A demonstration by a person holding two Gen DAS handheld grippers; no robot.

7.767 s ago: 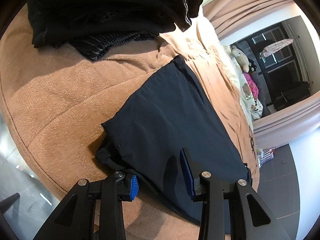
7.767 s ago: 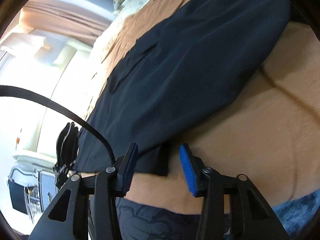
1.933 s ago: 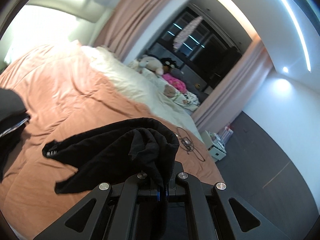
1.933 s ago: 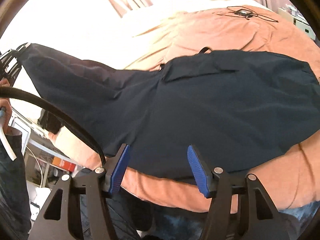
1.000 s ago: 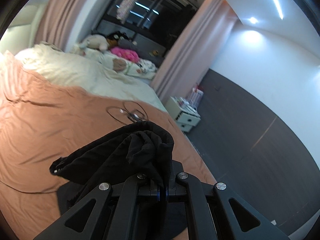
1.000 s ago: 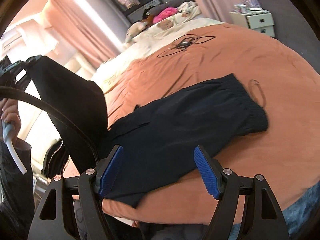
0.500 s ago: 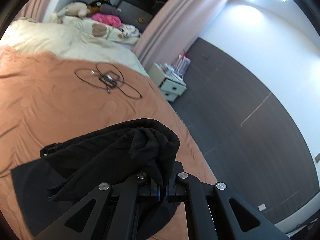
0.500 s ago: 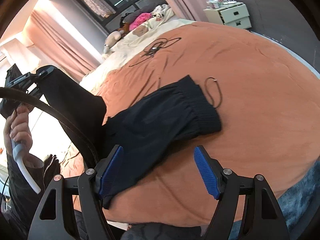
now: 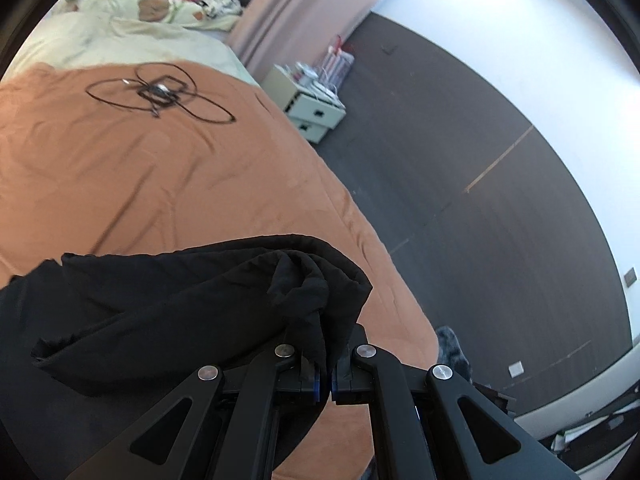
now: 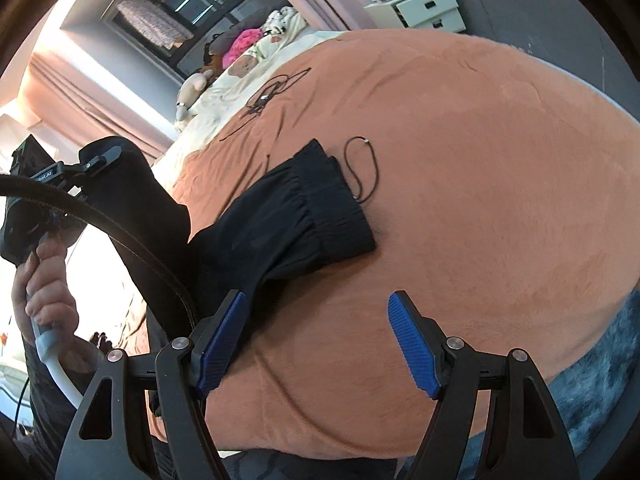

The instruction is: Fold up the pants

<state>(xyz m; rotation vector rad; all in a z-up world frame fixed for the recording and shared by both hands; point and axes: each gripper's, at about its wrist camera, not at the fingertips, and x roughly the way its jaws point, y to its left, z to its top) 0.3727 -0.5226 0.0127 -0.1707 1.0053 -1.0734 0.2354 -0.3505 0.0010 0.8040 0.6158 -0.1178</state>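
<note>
Black pants (image 10: 288,216) lie partly on an orange-brown bedspread. The gathered elastic waistband end rests flat on the bed, with a thin drawstring loop beside it. The other end is lifted off the bed, bunched into soft folds (image 9: 304,280) and hanging in a draped curve down toward the flat part.

Bright daylight, blown-out left, fisheye-warped edges, slight blur
</note>
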